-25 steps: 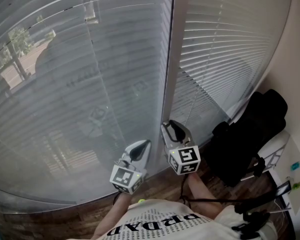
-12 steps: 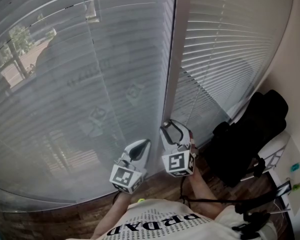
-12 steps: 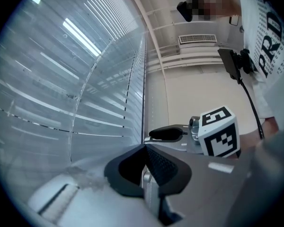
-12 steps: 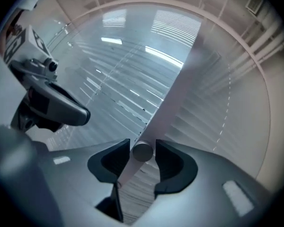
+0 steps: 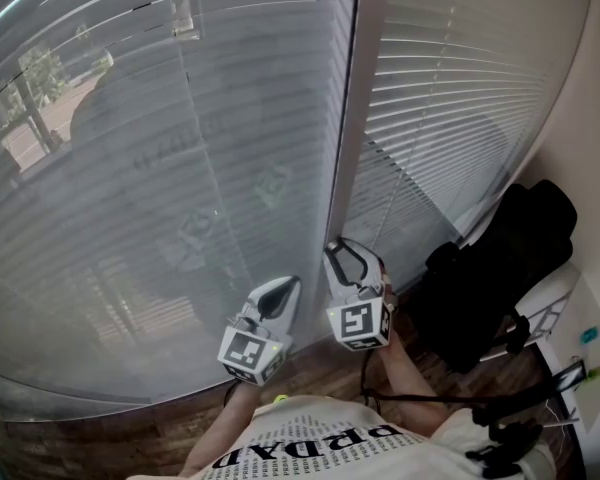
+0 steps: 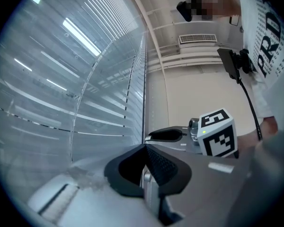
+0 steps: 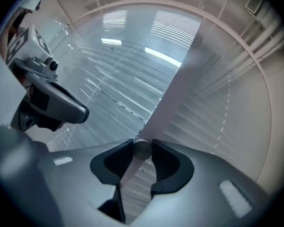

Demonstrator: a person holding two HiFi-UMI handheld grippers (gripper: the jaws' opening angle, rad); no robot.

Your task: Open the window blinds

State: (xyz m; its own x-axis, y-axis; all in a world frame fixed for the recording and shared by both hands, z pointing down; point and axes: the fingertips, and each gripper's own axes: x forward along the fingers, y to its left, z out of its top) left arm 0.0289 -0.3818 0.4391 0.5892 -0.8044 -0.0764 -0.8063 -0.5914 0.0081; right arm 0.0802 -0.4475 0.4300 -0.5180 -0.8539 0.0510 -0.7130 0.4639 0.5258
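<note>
- Window blinds [image 5: 160, 168]: two panels hang either side of a pale mullion [image 5: 345, 138] and fill the head view from 9 o'clock round to 2 o'clock. The slats' long axis runs level across the window. On the right-hand panel [image 5: 450, 88] the slats turn their broad faces to the room, so we judge that panel not yet opened.
- Right tongs [image 7: 143, 144]: near 6 o'clock in the head view, at the foot of the mullion. The jaws have just been closing, and both pads now press on a rounded grey tilt wand [image 7: 142, 150].
- Reason for the hold: we judge that the tongs pinch the wand so that a roll of the wrist can twist it about its own axis and tilt the slats.
- Wand axis: only a short section shows between the pads, so we cannot trace its length. We take it to hang upright beside the mullion.
- Left tongs [image 6: 145, 147]: at 7 o'clock, closed tip to tip on nothing. They point at the left panel, idle and apart from the right tongs.
</note>
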